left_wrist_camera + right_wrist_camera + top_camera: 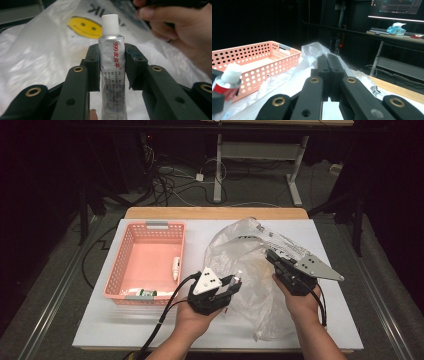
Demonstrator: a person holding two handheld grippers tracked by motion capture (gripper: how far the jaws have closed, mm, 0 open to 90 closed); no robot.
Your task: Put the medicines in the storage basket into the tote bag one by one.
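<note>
Left gripper (111, 67) grips the tube (111, 75); carry it level over the basket (120, 265). Right gripper (328, 67), closed, probably pinches the bag (260, 280); steady.

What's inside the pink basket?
The pink basket holds a small white tube by its right wall and a green-and-white item at its near edge. The near wall covers that item's lower part.

A lab or workshop, by my reckoning; behind my table (150, 320) cables (170, 180) tangle on the floor; beyond them a desk (392, 35) carries a lit monitor (397, 8) in the dark.
</note>
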